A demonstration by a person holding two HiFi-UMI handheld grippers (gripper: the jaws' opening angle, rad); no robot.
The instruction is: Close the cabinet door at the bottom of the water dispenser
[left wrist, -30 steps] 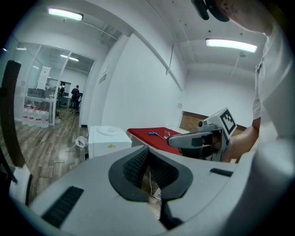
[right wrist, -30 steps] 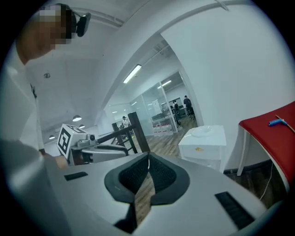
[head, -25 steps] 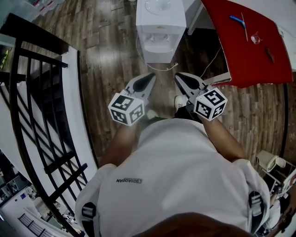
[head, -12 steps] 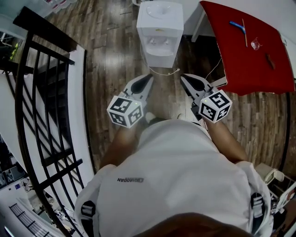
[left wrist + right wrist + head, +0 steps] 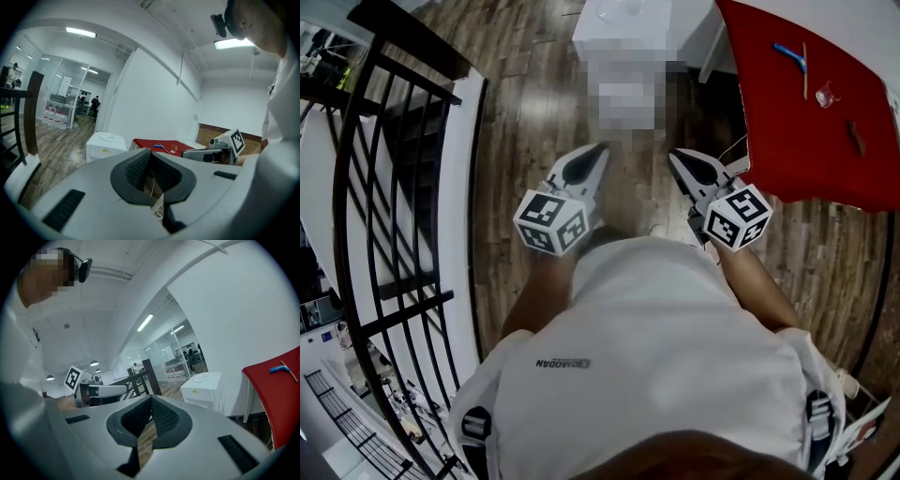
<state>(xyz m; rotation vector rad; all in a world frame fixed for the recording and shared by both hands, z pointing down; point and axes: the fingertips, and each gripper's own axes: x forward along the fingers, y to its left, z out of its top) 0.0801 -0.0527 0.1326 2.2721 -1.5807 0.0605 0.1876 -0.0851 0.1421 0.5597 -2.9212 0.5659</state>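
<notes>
The wooden floor [image 5: 530, 122] spreads under everything. A black stair railing [image 5: 384, 187] runs well off the outer side of the left hand-held gripper [image 5: 602, 147], and a red tabletop [image 5: 811, 112] sits off the outer side of the right hand-held gripper [image 5: 673, 153]. The white water dispenser [image 5: 623, 28] stands ahead of both tips, well apart from them. I can't make out its bottom cabinet door, since the lower front is hidden in every view, so it may be ajar or already shut. Both hand-held grippers point forward side by side, jaws closed on nothing. If the door does hang open, I'd judge closed tips suit a push — low, square on the free edge, until it sits flush.
</notes>
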